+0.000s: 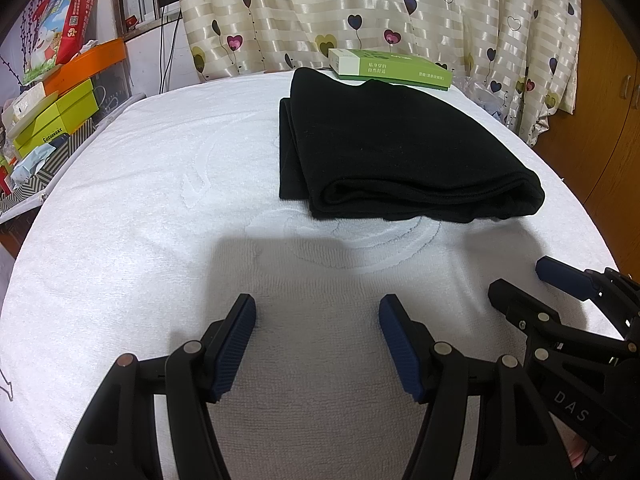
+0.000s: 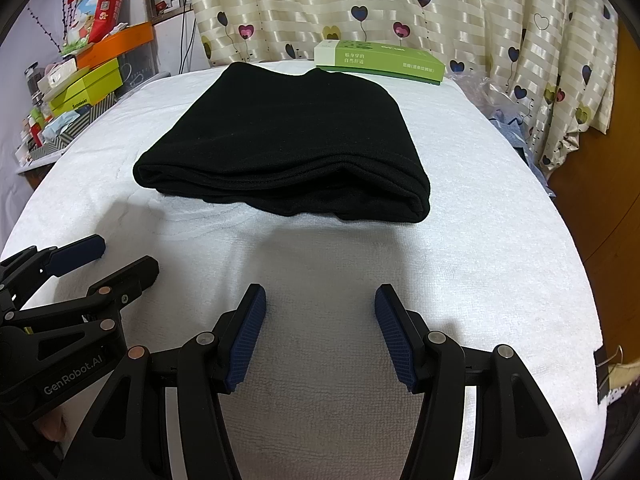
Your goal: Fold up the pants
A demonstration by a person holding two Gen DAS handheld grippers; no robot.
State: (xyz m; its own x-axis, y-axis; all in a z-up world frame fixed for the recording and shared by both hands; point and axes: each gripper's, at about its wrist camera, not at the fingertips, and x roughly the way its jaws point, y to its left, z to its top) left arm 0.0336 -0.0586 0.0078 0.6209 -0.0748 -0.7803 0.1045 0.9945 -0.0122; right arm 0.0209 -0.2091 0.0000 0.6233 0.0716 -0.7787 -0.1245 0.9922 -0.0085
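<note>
The black pants [image 1: 392, 148] lie folded into a thick rectangle on the white towel [image 1: 140, 200], toward the far side. They also show in the right wrist view [image 2: 288, 152]. My left gripper [image 1: 318, 312] is open and empty, low over the towel in front of the pants. My right gripper [image 2: 320, 300] is open and empty too, beside the left one. The right gripper shows at the right edge of the left wrist view [image 1: 520, 280], and the left gripper shows at the left edge of the right wrist view [image 2: 124, 256].
A green and white box [image 1: 390, 68] lies on the far edge of the towel just behind the pants. Stacked boxes and clutter [image 1: 52, 96] stand on a shelf at the left. A heart-patterned curtain [image 1: 360, 8] hangs behind. A wooden cabinet [image 1: 600, 120] is at the right.
</note>
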